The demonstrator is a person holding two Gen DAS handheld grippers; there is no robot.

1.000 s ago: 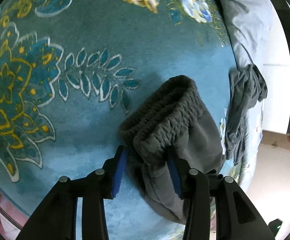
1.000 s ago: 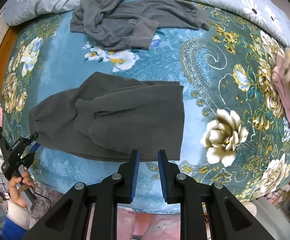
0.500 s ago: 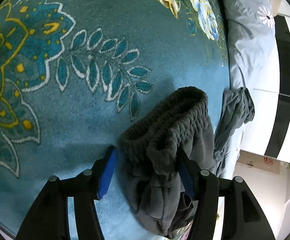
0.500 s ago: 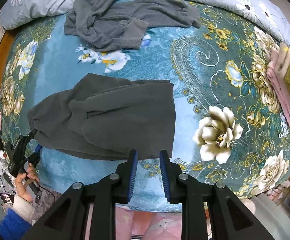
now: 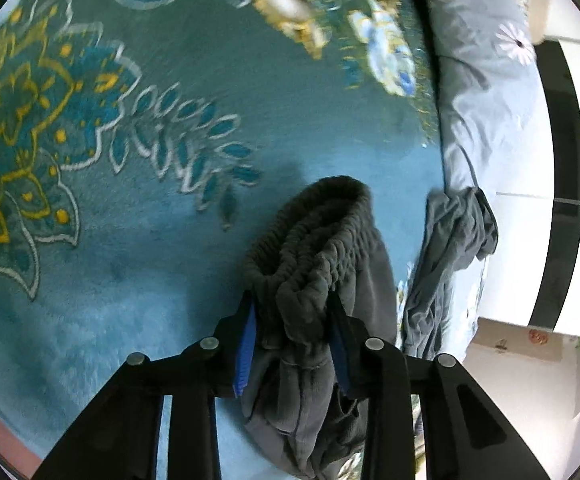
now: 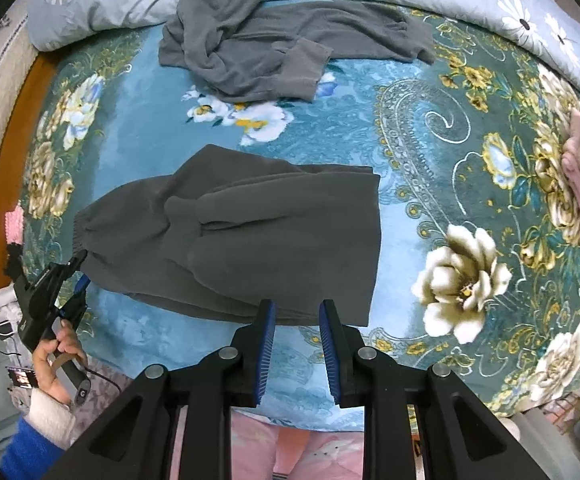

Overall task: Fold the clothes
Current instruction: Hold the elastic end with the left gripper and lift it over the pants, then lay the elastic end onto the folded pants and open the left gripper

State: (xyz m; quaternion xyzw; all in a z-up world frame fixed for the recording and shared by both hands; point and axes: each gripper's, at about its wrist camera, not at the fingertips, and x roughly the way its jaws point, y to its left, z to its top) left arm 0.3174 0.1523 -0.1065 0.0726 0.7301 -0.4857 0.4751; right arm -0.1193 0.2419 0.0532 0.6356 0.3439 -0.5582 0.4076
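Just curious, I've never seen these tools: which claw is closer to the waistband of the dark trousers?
Left. The left claw is clamped on the waistband. The right claw hovers open at the trousers' near edge, toward the folded end, away from the waistband.

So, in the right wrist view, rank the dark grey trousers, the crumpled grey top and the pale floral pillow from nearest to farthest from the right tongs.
1. Dark grey trousers: just ahead of the right tongs.
2. Crumpled grey top: beyond, toward the bed's far side.
3. Pale floral pillow: farthest, far left edge.

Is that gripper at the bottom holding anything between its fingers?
No. In the right wrist view the right gripper is open with nothing between its fingers, just short of the dark grey trousers' near edge.
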